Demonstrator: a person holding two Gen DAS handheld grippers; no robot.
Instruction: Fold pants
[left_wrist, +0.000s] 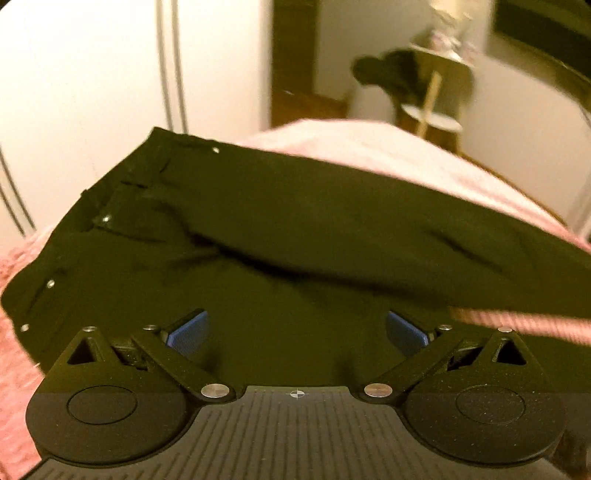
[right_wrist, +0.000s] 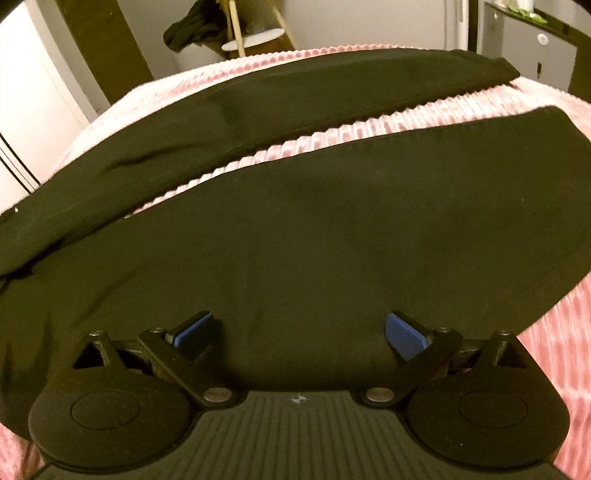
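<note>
Left wrist view: low, close above pants waist end, facing forward past left gripper toward wardrobe and stool. Right wrist view: close over legs ahead of right gripper. Shared: pants, pink bedspread, stool.

Pink ribbed bedspread covers bed. White wardrobe doors at left. Beyond bed: small round white table, dark garment draped beside it. Warm dim lighting.

One pair of pants, two grippers, one pink blanket, one stool.
</note>
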